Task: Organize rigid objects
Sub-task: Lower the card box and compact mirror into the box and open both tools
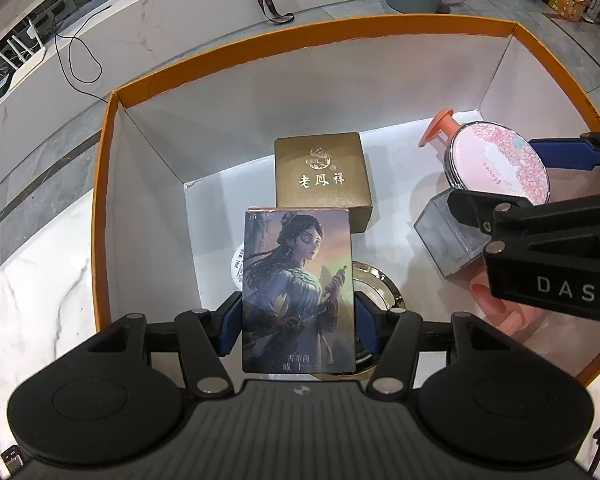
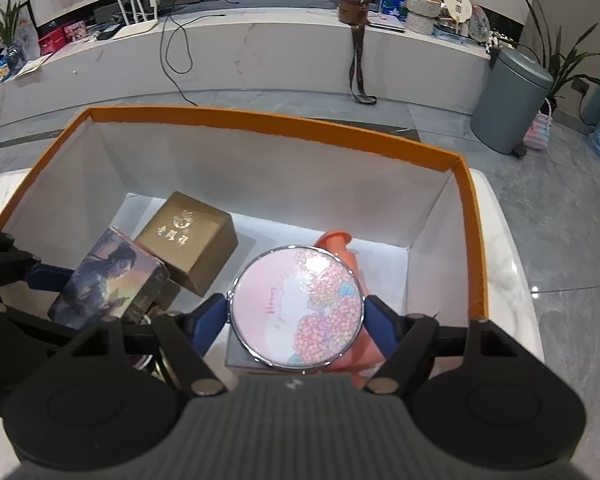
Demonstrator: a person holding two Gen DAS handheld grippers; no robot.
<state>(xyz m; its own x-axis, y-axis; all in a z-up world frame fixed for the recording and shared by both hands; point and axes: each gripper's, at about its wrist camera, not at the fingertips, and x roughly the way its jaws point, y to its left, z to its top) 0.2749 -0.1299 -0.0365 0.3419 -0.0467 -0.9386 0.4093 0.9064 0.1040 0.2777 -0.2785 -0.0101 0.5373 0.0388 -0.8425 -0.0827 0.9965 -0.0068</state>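
A big white carton with an orange rim (image 1: 236,50) (image 2: 284,122) holds the objects. My left gripper (image 1: 298,314) is shut on an illustrated card box (image 1: 298,280) (image 2: 108,280), blue pads against its two long sides, low over the carton's near left part. A gold gift box (image 1: 322,176) (image 2: 188,240) stands just beyond it. My right gripper (image 2: 296,314) is shut on a round pink floral compact (image 2: 296,308) (image 1: 500,168), held above a clear grey case (image 1: 448,240) and a coral plastic piece (image 2: 336,240) (image 1: 436,128).
A shiny gold round dish (image 1: 380,284) and a white round lid (image 1: 238,268) lie under the card box. The carton's far half has bare floor (image 1: 228,168). The carton stands on a marble tabletop (image 1: 28,300). A grey bin (image 2: 508,96) stands on the floor beyond.
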